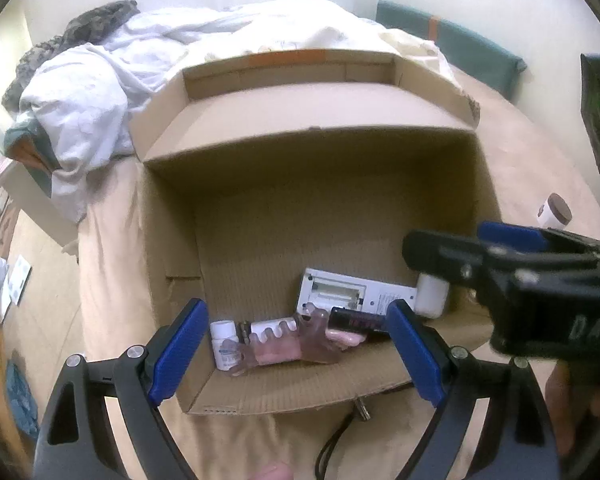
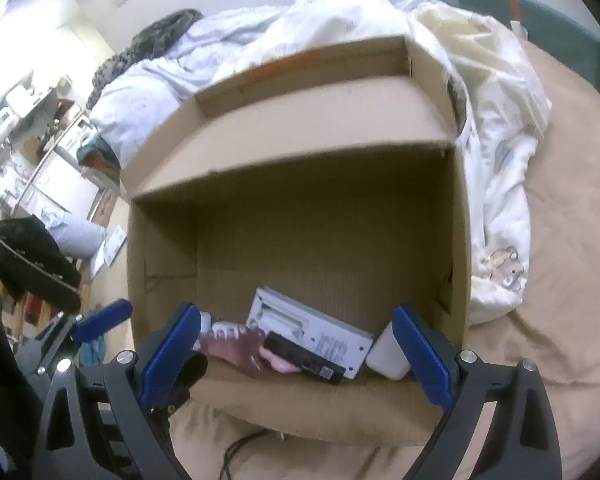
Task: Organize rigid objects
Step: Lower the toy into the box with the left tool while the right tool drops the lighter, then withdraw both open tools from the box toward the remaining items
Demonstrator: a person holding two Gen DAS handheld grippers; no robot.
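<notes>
Both grippers, left [image 1: 296,352] and right [image 2: 296,354], hung spread and empty over the box [image 1: 300,128]; its items [image 1: 332,300] were packed along the near wall, probably to leave space for the jar [image 1: 555,211] outside.

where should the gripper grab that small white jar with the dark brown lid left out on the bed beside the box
Grip the small white jar with the dark brown lid across its round white body, below the lid, coming from above and the near side. It leans with the lid tipped toward the camera, apart from the open cardboard box, on the tan bed cover. The open right gripper seems nearer.
</notes>
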